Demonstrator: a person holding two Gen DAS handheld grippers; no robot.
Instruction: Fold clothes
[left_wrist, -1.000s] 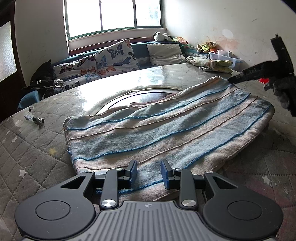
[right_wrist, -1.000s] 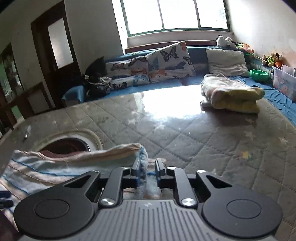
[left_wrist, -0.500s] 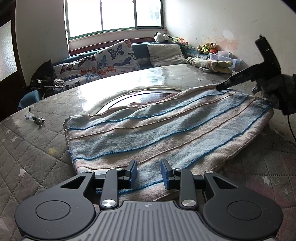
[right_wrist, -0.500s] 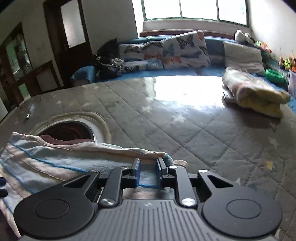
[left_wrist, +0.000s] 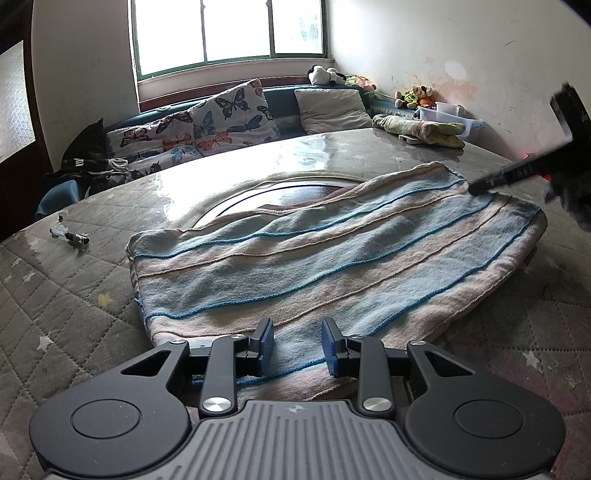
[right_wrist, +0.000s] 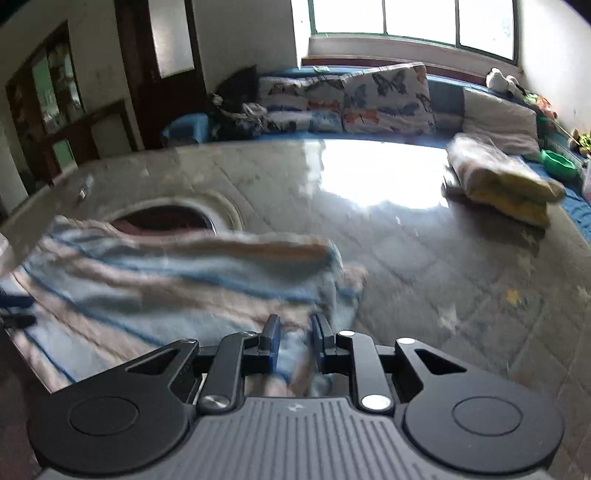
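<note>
A blue and beige striped cloth (left_wrist: 314, 254) lies folded on the quilted table. My left gripper (left_wrist: 297, 343) is open, low over the cloth's near edge, with nothing between its fingers. My right gripper (right_wrist: 293, 341) hovers over the cloth's far right corner (right_wrist: 332, 266); its jaws stand a little apart with cloth lying between them, and the view is blurred. The right gripper also shows in the left wrist view (left_wrist: 517, 173), its tip at that corner.
A round opening (left_wrist: 273, 192) in the table lies behind the cloth. A folded yellow-green garment (right_wrist: 502, 181) sits at the far right. A small pen-like item (left_wrist: 70, 236) lies at the left. A cushioned bench (left_wrist: 221, 122) runs along the window wall.
My right gripper has carried the cloth's corner down onto the cloth and its jaws have widened, and it has drawn back a little. My left gripper has not moved.
</note>
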